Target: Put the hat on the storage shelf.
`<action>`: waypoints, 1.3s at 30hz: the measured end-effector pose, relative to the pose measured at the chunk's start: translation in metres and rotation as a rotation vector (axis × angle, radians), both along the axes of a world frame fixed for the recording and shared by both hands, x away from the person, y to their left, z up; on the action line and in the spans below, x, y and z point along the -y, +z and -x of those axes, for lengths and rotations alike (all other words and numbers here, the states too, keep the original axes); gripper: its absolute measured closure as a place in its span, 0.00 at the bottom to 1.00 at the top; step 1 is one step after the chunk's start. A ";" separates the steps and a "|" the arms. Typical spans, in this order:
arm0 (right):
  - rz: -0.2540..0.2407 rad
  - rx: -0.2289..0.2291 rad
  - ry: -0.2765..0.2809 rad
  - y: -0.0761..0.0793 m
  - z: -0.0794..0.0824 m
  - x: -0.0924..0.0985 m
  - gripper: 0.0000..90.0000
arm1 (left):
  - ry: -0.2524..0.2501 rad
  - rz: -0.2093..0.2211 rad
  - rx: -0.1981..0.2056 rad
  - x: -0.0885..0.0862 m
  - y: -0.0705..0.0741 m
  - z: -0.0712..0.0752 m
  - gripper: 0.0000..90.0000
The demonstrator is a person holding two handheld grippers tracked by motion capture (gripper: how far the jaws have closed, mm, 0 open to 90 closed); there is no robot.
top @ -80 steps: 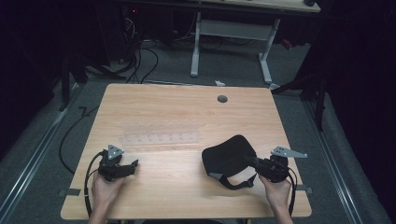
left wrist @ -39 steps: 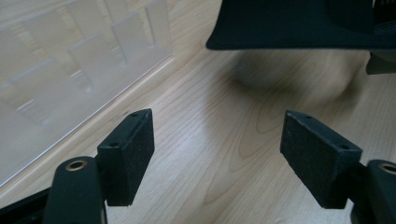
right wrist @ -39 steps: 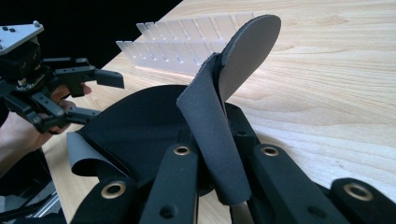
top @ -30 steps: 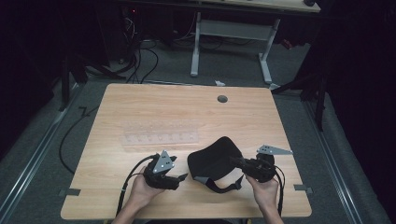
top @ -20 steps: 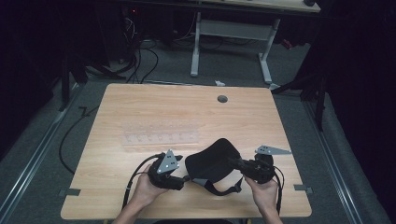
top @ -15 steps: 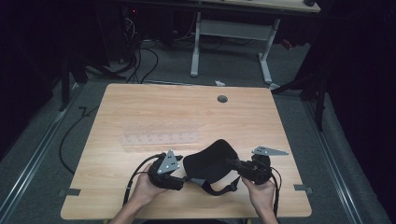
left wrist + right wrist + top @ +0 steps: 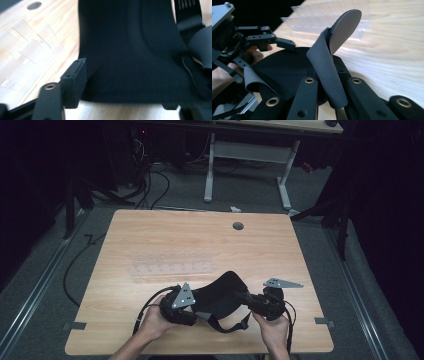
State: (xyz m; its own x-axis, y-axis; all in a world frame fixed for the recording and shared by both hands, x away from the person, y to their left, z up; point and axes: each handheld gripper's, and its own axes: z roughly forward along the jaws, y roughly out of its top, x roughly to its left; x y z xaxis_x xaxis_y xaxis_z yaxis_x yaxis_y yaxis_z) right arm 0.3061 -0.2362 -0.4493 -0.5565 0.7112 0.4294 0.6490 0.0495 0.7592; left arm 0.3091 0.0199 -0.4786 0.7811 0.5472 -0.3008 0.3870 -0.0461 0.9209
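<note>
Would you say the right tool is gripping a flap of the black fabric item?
Yes: in the right gripper view the right tool is shut on an upturned flap of the black fabric item.

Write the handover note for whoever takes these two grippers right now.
Right gripper: shut on the edge of the black fabric pouch, a flap pinched upright between its jaws.
Left gripper: open, jaws either side of the pouch's opposite edge, not yet clamped.
The pouch lies at the near middle of the wooden table, strap trailing toward the person. A clear plastic tray lies just beyond it.
Done: right grip. Left: close the left gripper; goal unstated.
</note>
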 end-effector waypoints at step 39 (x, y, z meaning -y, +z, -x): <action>0.126 0.077 -0.277 -0.042 -0.015 0.062 0.52 | -0.086 0.148 -0.081 -0.017 0.023 0.001 0.96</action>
